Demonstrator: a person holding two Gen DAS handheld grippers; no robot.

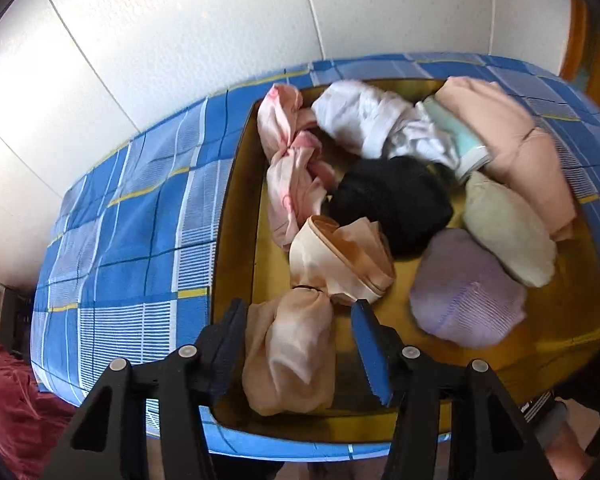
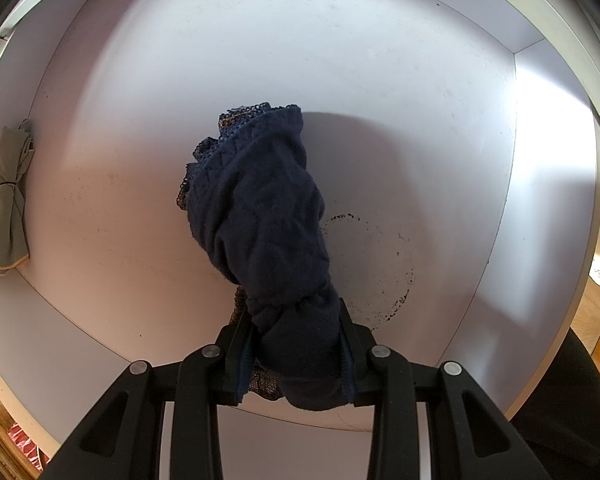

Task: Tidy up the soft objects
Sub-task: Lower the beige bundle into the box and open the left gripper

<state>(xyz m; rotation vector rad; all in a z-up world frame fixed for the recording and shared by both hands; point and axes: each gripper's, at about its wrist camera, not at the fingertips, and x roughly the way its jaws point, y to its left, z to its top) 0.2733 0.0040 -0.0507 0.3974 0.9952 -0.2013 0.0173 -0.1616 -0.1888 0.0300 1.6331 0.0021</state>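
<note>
Left wrist view: a beige tied bundle (image 1: pixel 296 344) of thin fabric lies in the near end of a yellow-lined tray (image 1: pixel 240 216), its long axis running straight away from the camera, cinched at the middle by a dark band. The left gripper (image 1: pixel 300 328) straddles the near half of it, jaws part open; the black finger (image 1: pixel 228 332) sits against the cloth on one side and the blue pad (image 1: pixel 369 344) stands just clear on the other, so nothing is clamped. To take this bundle, the jaws need only close across its narrow waist, square to the long axis, and the left hand is plainly the nearer one.

Farther back in the tray lie a pink bundle (image 1: pixel 292 168), a black bundle (image 1: pixel 395 204), a lilac pouch (image 1: pixel 463 288), a pale green pouch (image 1: pixel 507 232) and white cloth (image 1: pixel 371 120). The tray rests on a bed with a blue checked sheet (image 1: pixel 132 216).

Right wrist view: the right gripper (image 2: pixel 296 356) pinches a navy lace-edged bundle (image 2: pixel 260 200) at one end, pointing down over a white drawer (image 2: pixel 140 80); a grey-green tied bundle (image 2: pixel 8 196) lies against its left wall.
</note>
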